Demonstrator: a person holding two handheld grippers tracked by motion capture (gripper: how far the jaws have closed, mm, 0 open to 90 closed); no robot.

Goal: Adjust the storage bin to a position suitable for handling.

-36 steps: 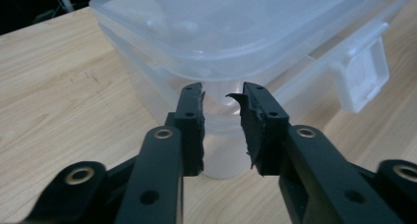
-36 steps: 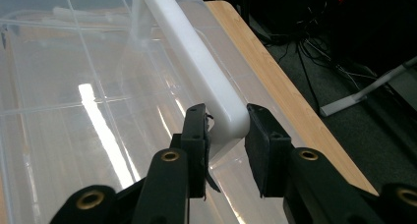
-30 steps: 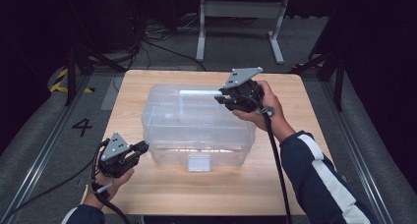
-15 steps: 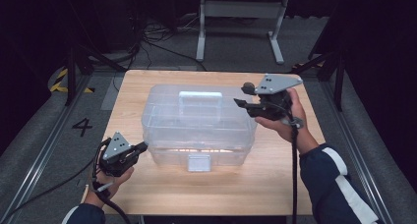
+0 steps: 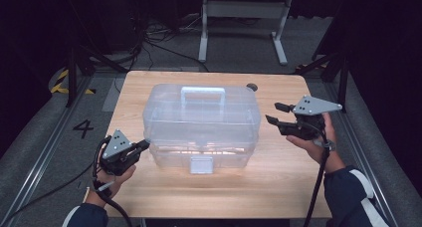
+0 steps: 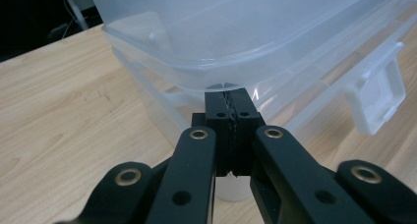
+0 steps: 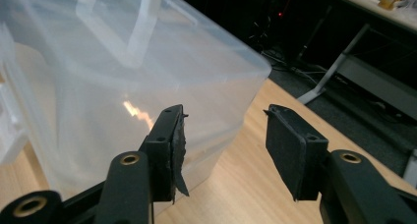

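Left gripper (image 5: 142, 146): jaws pressed together, tips at the box's near left corner, under its lid rim; nothing between them.
Right gripper (image 5: 276, 113): jaws wide apart, empty, held just off the box's right end, pointing at it.
Box (image 5: 201, 125): clear plastic, lid on, handle (image 5: 202, 93) on top, latch (image 5: 201, 164) facing the near edge; sits mid-table.
Table (image 5: 278, 187): light wood.

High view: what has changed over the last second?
The right claw lifted off the clear plastic box's lid and swung out to the box's right side, jaws open and empty. The left claw stayed shut at the box's front-left corner; the box didn't move.
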